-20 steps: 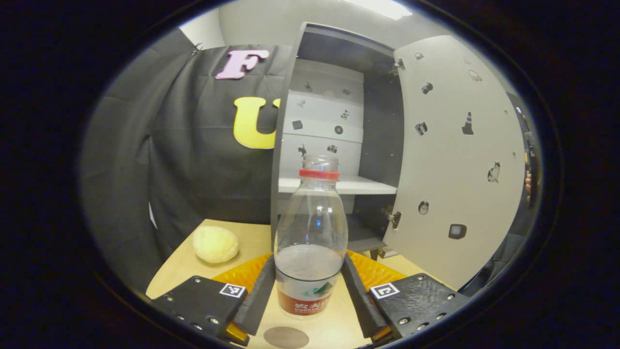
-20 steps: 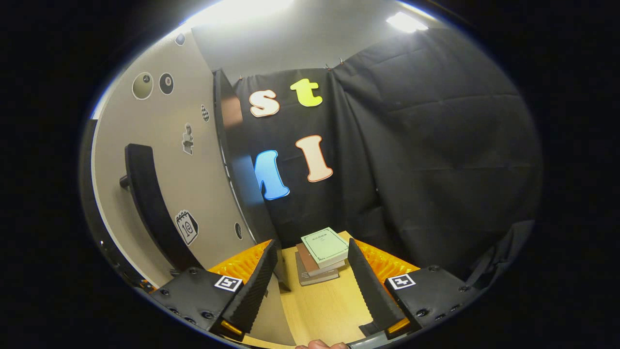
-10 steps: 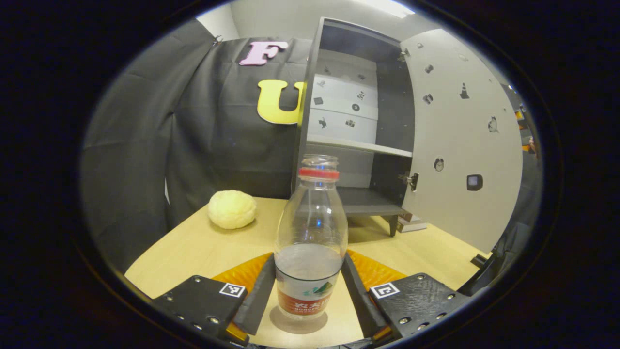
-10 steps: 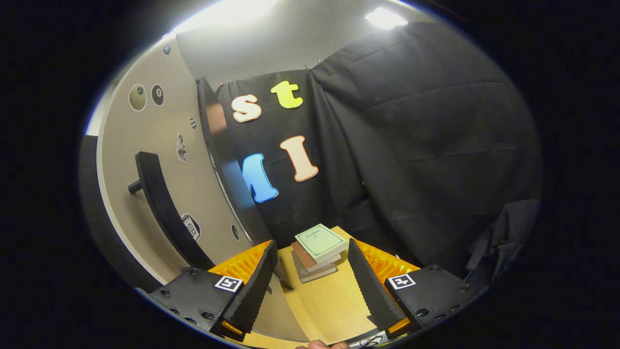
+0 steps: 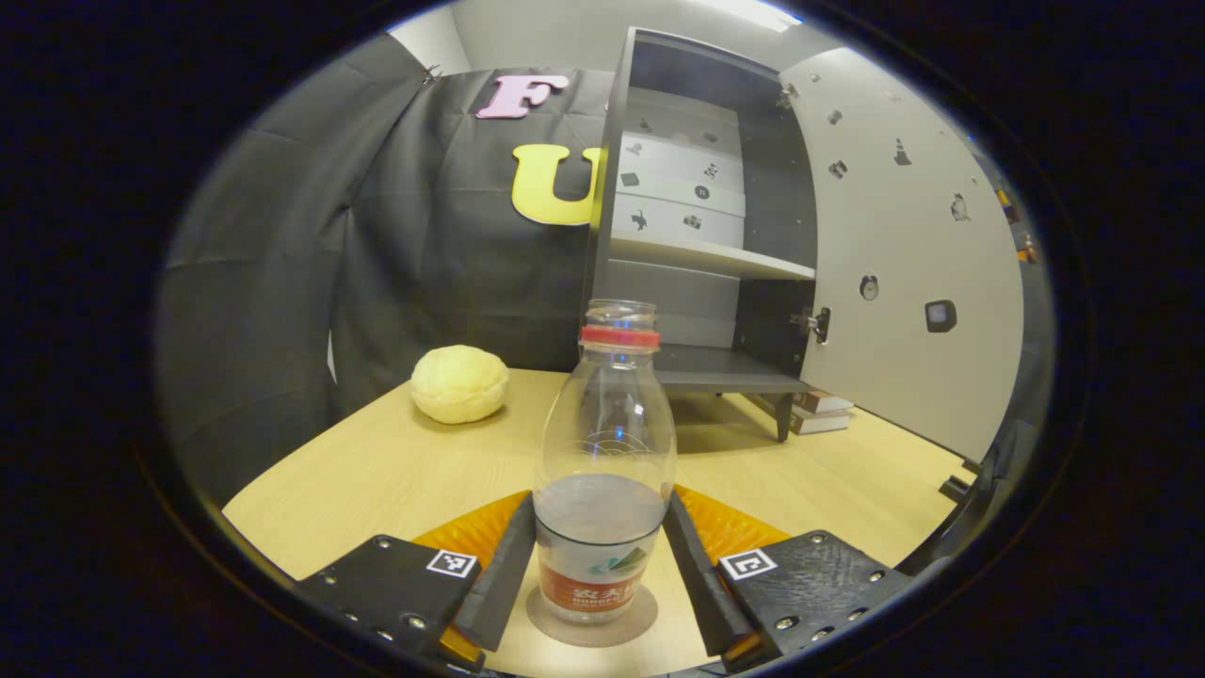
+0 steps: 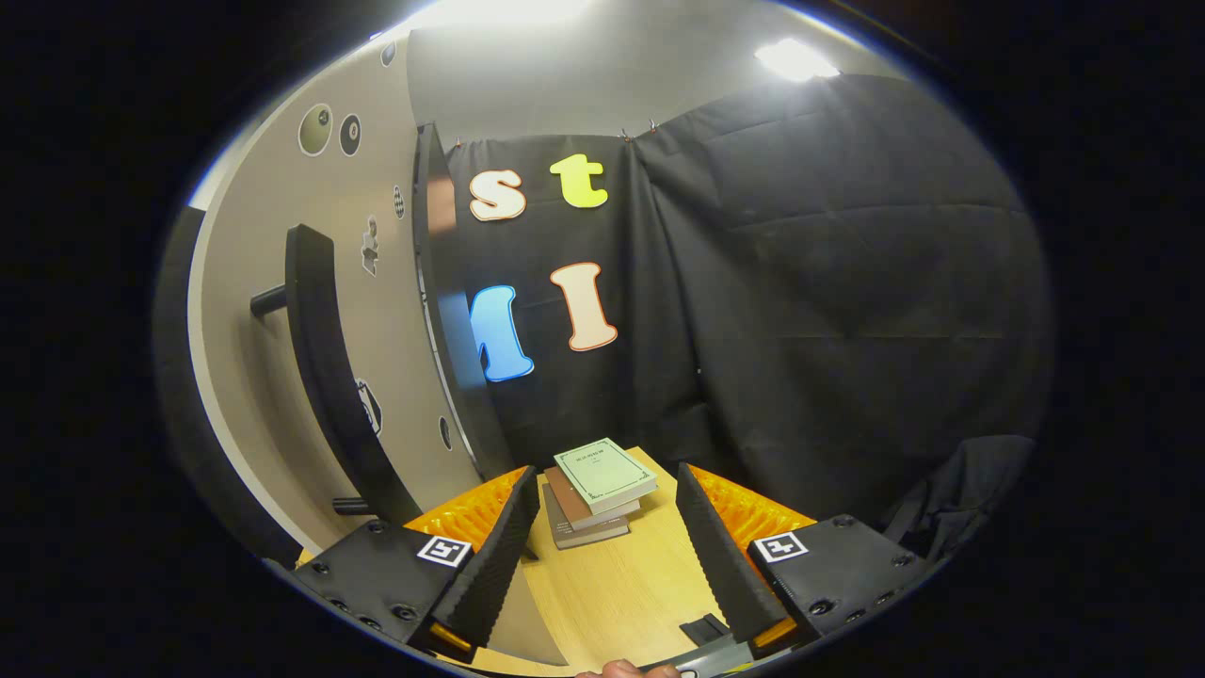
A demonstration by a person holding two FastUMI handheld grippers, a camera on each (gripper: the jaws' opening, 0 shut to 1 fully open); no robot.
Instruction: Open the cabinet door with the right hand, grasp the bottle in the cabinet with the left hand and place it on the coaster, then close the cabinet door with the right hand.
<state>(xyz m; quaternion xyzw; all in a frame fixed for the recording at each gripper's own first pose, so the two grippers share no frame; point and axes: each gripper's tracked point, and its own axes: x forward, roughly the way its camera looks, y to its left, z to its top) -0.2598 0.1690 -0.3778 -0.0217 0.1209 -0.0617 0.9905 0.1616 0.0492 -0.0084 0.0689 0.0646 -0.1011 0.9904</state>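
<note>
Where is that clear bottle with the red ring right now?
In the left gripper view the bottle stands upright on the round coaster, between the left claw's fingers, in front of the open cabinet.

The clear bottle point(image 5: 604, 461), red-ringed at the open neck and partly filled, stands upright on the round brown coaster point(image 5: 591, 626) on the table, while behind it the dark cabinet point(image 5: 701, 235) has its pale, sticker-dotted door point(image 5: 904, 254) swung wide open.
</note>
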